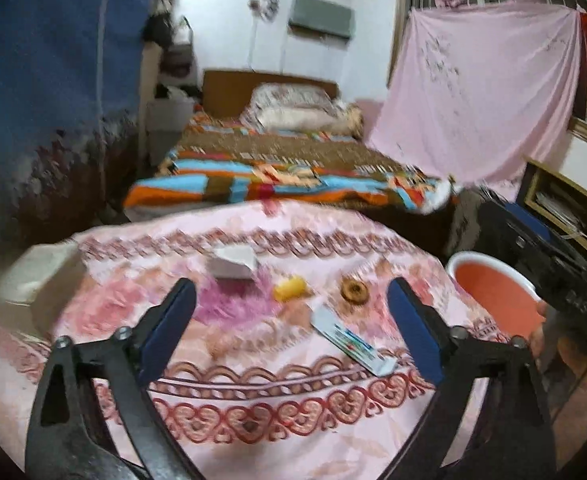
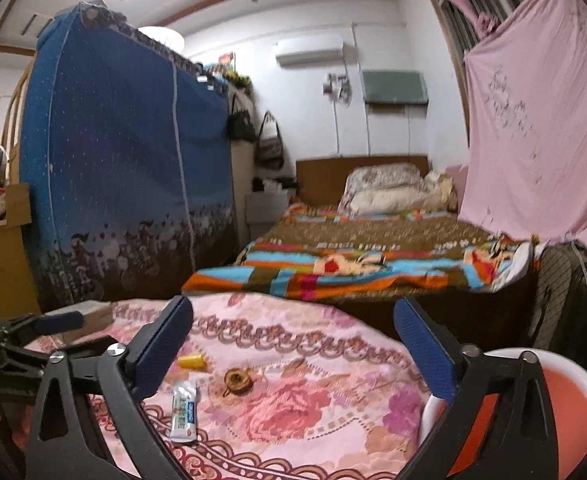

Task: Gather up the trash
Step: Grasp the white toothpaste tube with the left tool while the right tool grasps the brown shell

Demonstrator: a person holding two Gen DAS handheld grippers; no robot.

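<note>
Both my tongs are spread with nothing between them: the left tongs (image 1: 291,300) hover over the tabletop (image 1: 253,420), the right tongs (image 2: 293,320) nearer the orange bin (image 2: 565,400) at the right edge. The trash lies mid-table: a flat wrapper (image 1: 351,340) nearest, a yellow piece (image 1: 289,288) and a brown ring (image 1: 353,290) beyond, a crumpled paper (image 1: 233,262) farthest. I'd judge the wrapper first, coming low and pinching its edge, since it lies flat.

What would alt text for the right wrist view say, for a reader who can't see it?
The open right gripper, holding nothing, hovers over a pink floral tablecloth where a flattened tube, a yellow piece and a small brown round item lie. An orange bin with a white rim sits lower right; a bed lies beyond.
</note>
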